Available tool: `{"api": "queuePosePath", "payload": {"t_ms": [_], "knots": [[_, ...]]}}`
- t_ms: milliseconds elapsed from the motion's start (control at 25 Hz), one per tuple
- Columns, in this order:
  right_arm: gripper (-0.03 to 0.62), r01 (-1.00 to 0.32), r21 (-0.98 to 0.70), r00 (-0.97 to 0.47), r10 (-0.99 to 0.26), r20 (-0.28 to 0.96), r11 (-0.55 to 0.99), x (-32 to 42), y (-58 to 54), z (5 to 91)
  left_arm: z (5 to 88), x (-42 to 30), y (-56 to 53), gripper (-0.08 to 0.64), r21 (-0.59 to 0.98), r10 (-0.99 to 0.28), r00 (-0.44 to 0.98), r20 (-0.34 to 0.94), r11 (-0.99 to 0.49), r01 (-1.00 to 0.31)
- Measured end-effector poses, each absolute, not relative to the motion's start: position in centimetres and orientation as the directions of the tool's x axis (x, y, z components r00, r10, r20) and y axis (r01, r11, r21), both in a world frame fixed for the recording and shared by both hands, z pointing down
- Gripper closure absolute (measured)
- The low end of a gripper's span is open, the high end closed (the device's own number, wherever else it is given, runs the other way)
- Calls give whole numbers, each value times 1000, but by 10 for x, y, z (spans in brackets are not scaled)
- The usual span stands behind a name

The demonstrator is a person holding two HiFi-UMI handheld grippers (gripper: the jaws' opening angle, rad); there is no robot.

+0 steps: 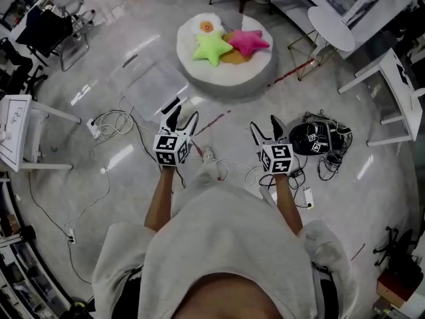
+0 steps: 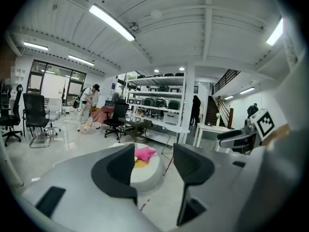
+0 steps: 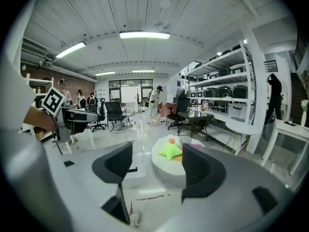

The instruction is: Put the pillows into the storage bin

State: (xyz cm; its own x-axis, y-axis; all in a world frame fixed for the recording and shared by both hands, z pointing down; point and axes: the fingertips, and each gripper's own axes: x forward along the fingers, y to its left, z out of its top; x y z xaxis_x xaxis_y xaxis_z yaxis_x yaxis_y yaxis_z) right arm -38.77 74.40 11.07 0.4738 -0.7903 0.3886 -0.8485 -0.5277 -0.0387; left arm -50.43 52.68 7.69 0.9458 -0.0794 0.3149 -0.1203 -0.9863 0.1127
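A green star pillow (image 1: 211,47), a pink star pillow (image 1: 250,42) and a fried-egg pillow (image 1: 206,26) lie on a round white cushion (image 1: 226,77) on the floor ahead. To its left stands a clear storage bin (image 1: 149,80). My left gripper (image 1: 184,115) and right gripper (image 1: 264,125) are held out side by side, short of the cushion, both open with nothing between the jaws. The left gripper view looks between its jaws (image 2: 153,166) at the pink pillow (image 2: 145,153). The right gripper (image 3: 157,166) frames the green star (image 3: 170,151).
Cables and a power strip (image 1: 109,121) trail over the floor at the left. Black gear with tangled cords (image 1: 322,141) lies at the right. White tables (image 1: 392,92) stand right and far right, a white stand (image 1: 16,128) left, an office chair (image 1: 53,32) far left.
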Motion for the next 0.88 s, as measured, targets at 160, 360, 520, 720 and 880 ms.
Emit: {"api": "queuePosePath", "payload": {"t_ms": [160,360,520,720,880], "knots": [[287,-848,-29,480,-789,383,-529,-343,696,101,69,-462,477,311,114,-82,948,308,-986,-122],[290,-844,-24,487,-785,383,-535,-298,647,100,70,-416,429,311,113,-71,948,311,-987,-111],[290,-839,-22,493,-776,393,-544,-273,618,103,72,-388,397,311,117,-60,946,317,-988,-102],[295,-825,-24,504,-755,420,-564,-259,609,112,81,-365,382,314,139,-39,944,328,-986,-89],[295,-814,-29,508,-735,449,-580,-249,608,122,85,-351,376,316,138,-23,941,338,-988,-73]]}}
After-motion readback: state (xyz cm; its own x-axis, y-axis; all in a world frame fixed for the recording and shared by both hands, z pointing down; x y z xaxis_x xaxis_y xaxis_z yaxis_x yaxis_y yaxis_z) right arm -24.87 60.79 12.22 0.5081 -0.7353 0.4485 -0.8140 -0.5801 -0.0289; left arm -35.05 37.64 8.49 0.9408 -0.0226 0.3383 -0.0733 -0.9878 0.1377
